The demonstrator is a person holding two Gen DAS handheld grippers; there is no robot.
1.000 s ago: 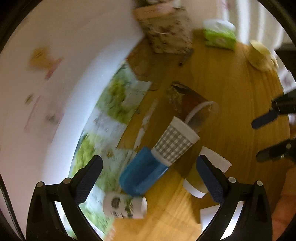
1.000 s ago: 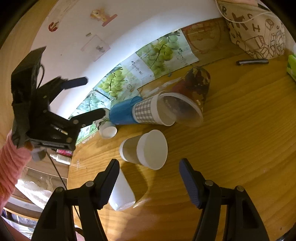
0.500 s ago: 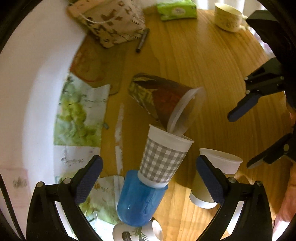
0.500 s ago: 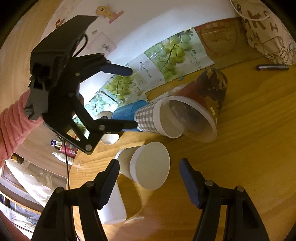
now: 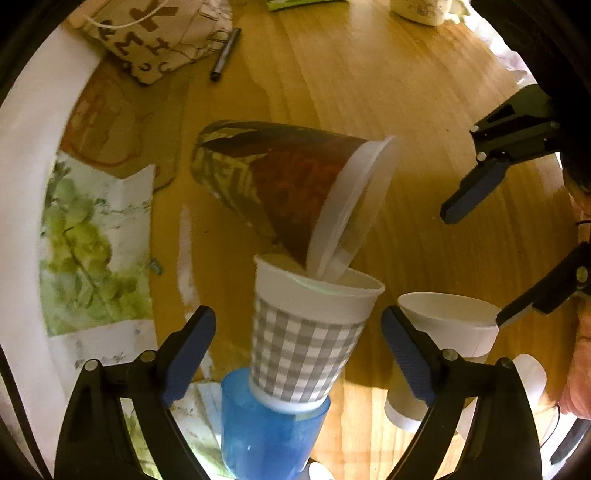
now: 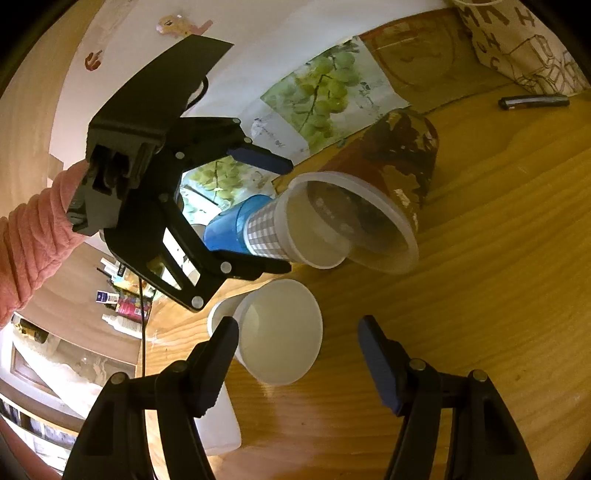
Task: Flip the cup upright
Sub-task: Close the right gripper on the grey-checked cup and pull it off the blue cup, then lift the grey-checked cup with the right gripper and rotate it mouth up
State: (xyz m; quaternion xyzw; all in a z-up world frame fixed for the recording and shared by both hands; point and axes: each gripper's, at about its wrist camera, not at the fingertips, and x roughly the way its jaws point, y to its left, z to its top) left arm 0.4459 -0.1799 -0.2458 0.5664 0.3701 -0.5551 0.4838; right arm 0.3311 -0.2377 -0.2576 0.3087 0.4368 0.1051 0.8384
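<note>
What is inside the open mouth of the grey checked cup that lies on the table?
The rim of the clear plastic cup with the brown printed sleeve pokes into the grey checked cup. In the right wrist view the rest of its inside looks plain and pale; the bottom is hidden.

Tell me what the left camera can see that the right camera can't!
Only the left camera shows the green pack and the cream mug at the table's far edge. Only the right camera shows the wall stickers, the pink sleeve and the bottles below the table. Both show the checked cup, blue cup, brown cup, white cup, pen and grape poster.
</note>
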